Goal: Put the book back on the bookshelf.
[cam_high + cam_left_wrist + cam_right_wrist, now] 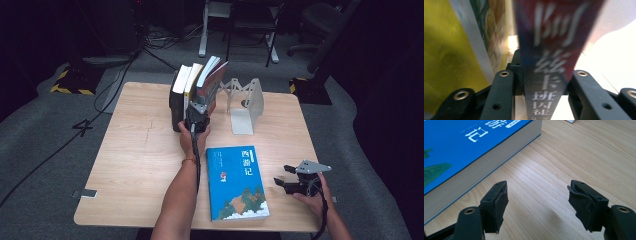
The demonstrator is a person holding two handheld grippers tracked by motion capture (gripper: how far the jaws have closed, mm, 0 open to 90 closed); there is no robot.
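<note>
Between the left jaws stands the spine of a dark red book [549, 62], upright at the right end of a row of books [187, 92] at the far side of the desk [135, 165]. The left gripper [196, 114] has its jaws on either side of that spine, and I cannot tell if the pads press on it or sit just off it. A yellow book [446, 57] stands to the left of these jaws. A white bookend [247, 107] stands a little way off to the right.

The right gripper [537, 202] rests low over the desk with its jaws wide apart and nothing in them. A blue book [461, 147] lies flat just ahead and to the left of them.

The red book looks stiff and thin, and probably not very heavy. Its cover may be smooth and slippery. I think the best spot to grab is low on the spine, squeezing both covers, so it does not tip over.
</note>
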